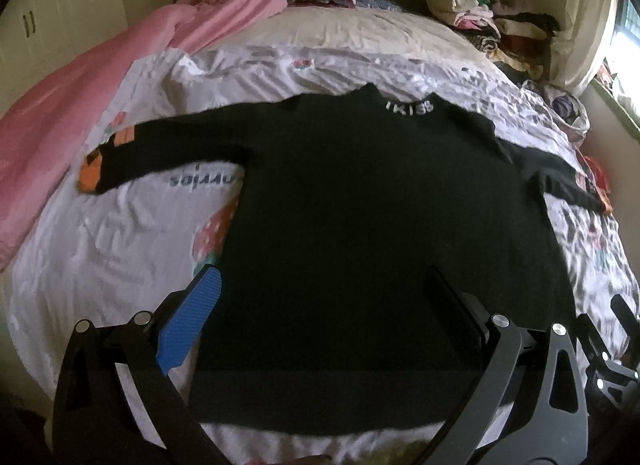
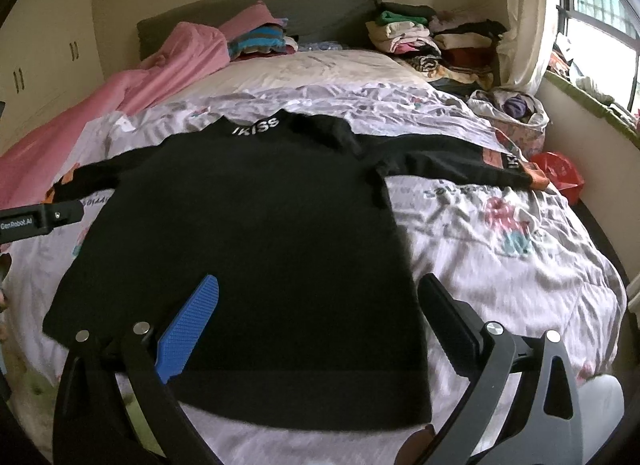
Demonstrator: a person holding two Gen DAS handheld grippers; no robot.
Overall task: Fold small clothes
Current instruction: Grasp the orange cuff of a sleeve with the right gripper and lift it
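A black long-sleeved top (image 1: 360, 225) (image 2: 248, 233) lies flat on the bed, collar far from me with white letters on it, both sleeves spread out sideways with orange patches near the cuffs. My left gripper (image 1: 320, 285) hovers open over the top's lower left part, one blue pad (image 1: 188, 325) showing. My right gripper (image 2: 320, 293) is open above the lower right hem area, its right finger beside the top's right edge. Nothing sits between either pair of fingers. The left gripper's body (image 2: 36, 217) shows at the left edge of the right wrist view.
The bed has a white printed sheet (image 1: 120, 233). A pink blanket (image 1: 80, 85) lies along the left. Piles of folded clothes (image 2: 432, 41) sit at the far right by the headboard. A bag of clothes (image 2: 516, 113) and a red bag (image 2: 560, 173) are near the window wall.
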